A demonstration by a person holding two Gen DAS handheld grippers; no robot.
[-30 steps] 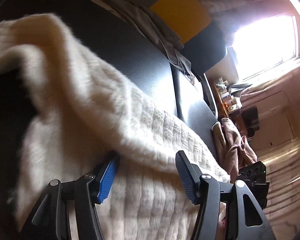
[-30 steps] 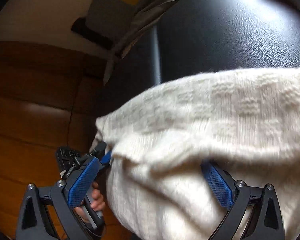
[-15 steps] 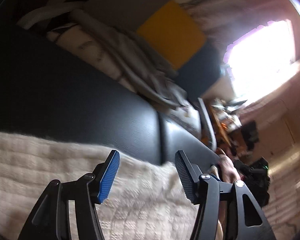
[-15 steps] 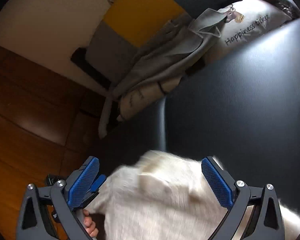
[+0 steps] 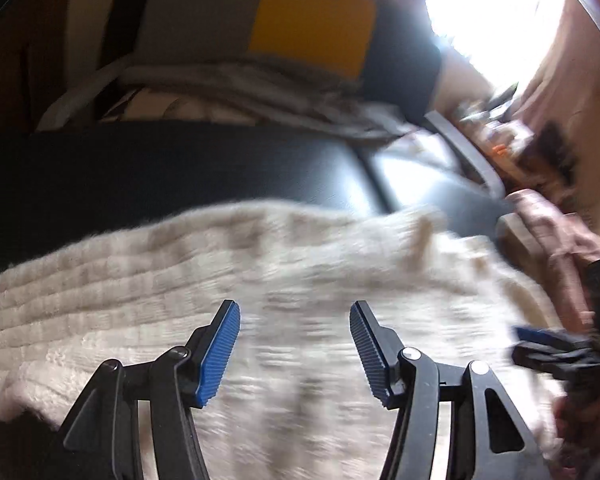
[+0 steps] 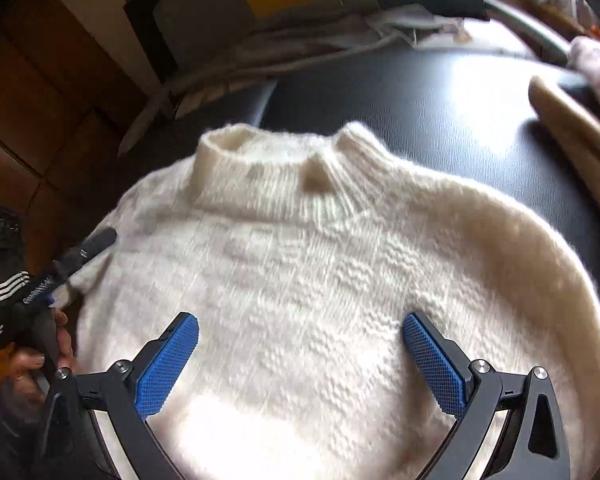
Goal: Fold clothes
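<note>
Both your grippers, left (image 5: 295,346) and right (image 6: 300,364), hang released over the sweater (image 6: 320,280), collar (image 6: 276,168) at 12 o'clock.

The left gripper (image 5: 295,345) is held with its jaws spread wide, nothing between the blue pads (image 5: 220,354). The right gripper (image 6: 300,364) is likewise spread wide, its blue pads (image 6: 168,364) gripping nothing. In the right wrist view the left gripper shows at the left edge, a hand (image 6: 40,354) wrapped around its handle with the fingers curled. In the left wrist view the right gripper (image 5: 556,350) shows blurred at the right edge, one blue pad visible; whether its jaws are spread cannot be told from there.
</note>
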